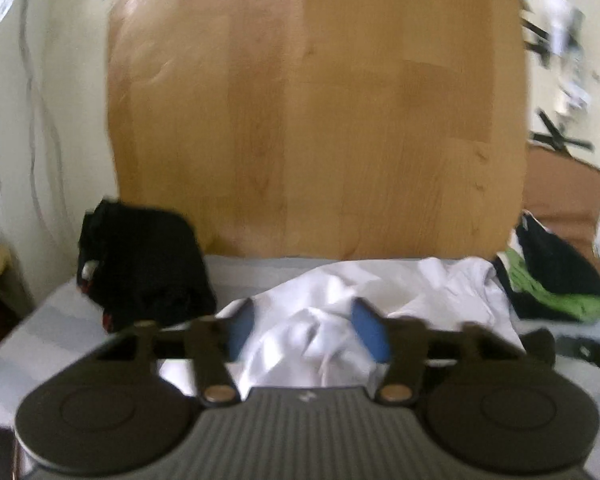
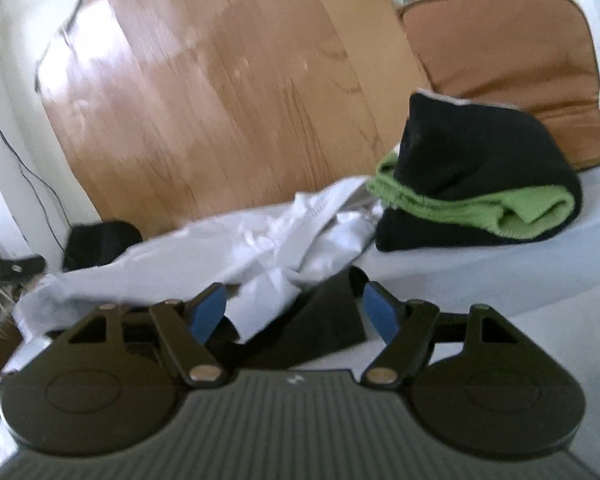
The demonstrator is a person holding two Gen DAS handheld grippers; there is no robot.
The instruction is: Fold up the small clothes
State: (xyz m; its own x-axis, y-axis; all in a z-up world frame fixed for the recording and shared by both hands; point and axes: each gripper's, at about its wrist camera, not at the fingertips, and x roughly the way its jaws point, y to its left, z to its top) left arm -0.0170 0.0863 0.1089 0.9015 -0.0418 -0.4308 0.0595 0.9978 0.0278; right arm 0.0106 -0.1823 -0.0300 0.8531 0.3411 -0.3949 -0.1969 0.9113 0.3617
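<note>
A crumpled white garment [image 1: 380,292] lies across the pale grey bed sheet [image 1: 52,328]. In the left wrist view my left gripper [image 1: 305,332] hangs over its bunched near part. The blue pads [image 1: 240,330] stand apart with white folds between them, and I see no pinch. In the right wrist view the same white garment [image 2: 260,240] stretches from left to right. My right gripper [image 2: 294,312] is at its near edge, with the jaws wide. A strip of white cloth passes by the left pad [image 2: 208,312], and a dark wedge shape [image 2: 328,316] fills the rest of the gap.
A folded black piece [image 1: 148,264] lies left of the white garment. At its right is a black and green folded stack [image 2: 480,192]. A wooden board [image 1: 320,120] leans against the wall behind the bed, with a brown cushion [image 2: 500,48] beside it.
</note>
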